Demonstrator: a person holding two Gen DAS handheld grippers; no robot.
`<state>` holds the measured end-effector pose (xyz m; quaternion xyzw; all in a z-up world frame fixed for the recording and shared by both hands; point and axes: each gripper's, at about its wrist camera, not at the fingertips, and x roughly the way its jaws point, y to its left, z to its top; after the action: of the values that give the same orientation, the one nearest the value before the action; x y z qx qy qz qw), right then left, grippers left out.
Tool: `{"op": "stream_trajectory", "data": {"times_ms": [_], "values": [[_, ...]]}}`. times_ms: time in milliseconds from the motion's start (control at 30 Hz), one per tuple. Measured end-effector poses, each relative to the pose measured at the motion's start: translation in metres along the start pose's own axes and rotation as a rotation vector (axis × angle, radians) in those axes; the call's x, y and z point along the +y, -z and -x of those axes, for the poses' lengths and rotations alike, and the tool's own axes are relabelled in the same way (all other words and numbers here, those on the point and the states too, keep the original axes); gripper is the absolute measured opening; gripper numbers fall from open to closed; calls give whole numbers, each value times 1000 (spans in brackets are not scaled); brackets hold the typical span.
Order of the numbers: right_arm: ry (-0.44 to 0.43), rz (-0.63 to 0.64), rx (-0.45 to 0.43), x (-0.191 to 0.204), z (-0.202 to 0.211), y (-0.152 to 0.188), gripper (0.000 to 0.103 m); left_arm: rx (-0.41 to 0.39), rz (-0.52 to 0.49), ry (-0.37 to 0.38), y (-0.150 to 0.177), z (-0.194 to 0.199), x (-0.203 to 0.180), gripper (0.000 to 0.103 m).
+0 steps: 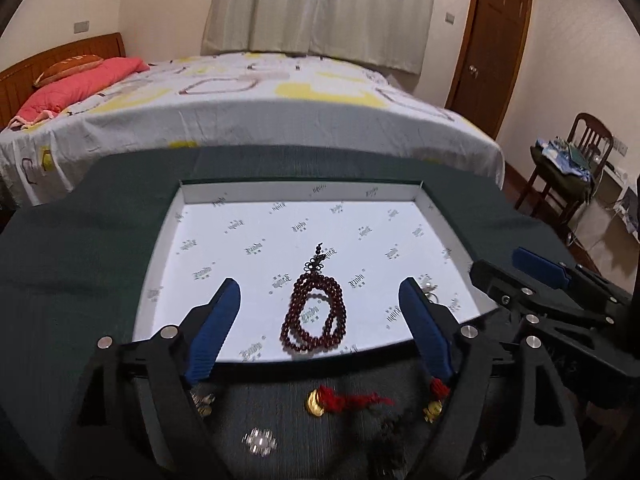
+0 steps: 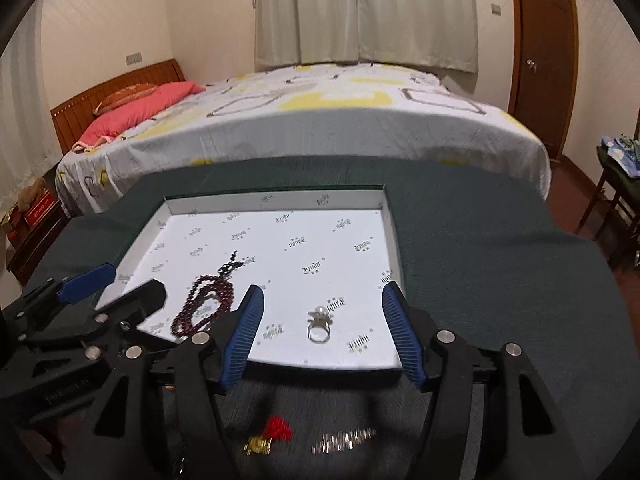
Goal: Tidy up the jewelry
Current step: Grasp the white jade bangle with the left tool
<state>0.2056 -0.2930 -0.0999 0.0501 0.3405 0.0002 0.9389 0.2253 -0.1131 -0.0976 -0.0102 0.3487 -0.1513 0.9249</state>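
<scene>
A dark red bead necklace (image 1: 314, 314) lies coiled in a shallow white printed tray (image 1: 304, 200), near its front edge. My left gripper (image 1: 320, 292) hangs open above it, touching nothing. In the right wrist view a silver ring with a pearl (image 2: 319, 324) rests on the tray floor, with the necklace (image 2: 202, 306) to its left. My right gripper (image 2: 322, 298) is open over the ring, apart from it. On the green cloth in front of the tray lie a red-corded gold charm (image 1: 340, 400), a silver sparkly piece (image 1: 260, 440) and dark beads (image 1: 394, 432), all blurred.
The tray sits on a table under a dark green cloth (image 1: 80, 260). Behind it stands a bed (image 1: 240, 96) with a pink pillow. A chair with clutter (image 1: 568, 168) and a wooden door (image 1: 496, 40) are at the right. My right gripper (image 1: 536, 276) shows at the left view's right side.
</scene>
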Motion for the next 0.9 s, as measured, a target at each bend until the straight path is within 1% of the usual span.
{"op": "stream_trajectory", "data": {"times_ms": [167, 267, 367, 567, 667, 900], "values": [[9, -16, -26, -2, 30, 16, 61, -41, -21, -23, 16, 37, -3, 82], [19, -22, -25, -3, 46, 33, 61, -46, -24, -32, 33, 53, -4, 86], [22, -28, -13, -5, 56, 50, 61, -33, -13, -35, 50, 62, -3, 86], [39, -45, 5, -10, 71, 87, 61, -6, 0, -63, 90, 75, 5, 86], [61, -40, 14, -11, 75, 104, 61, 1, -2, -74, 109, 76, 5, 87], [63, -59, 50, -17, 79, 135, 61, 31, -34, -89, 134, 68, -3, 87]]}}
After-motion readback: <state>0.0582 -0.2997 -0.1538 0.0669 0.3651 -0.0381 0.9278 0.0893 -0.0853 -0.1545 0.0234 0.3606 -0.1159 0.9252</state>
